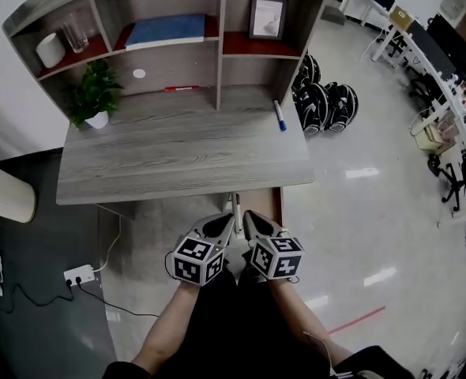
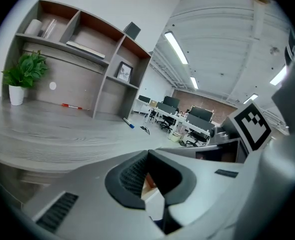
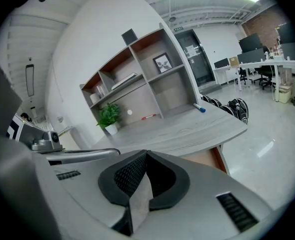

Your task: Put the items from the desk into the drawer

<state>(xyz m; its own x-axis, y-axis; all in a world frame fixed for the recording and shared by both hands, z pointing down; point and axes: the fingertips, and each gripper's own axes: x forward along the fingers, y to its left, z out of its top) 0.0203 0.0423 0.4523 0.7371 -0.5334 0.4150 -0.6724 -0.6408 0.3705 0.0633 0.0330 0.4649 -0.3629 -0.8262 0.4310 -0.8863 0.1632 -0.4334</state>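
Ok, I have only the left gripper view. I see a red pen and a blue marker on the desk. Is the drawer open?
Observer: Yes. The right gripper view shows the drawer pulled out under the front edge of the desk, toward its right end.
Operator: And the right hand-held gripper, does it carry something?
Observer: No. The right hand-held gripper is shut, with nothing between its jaws.
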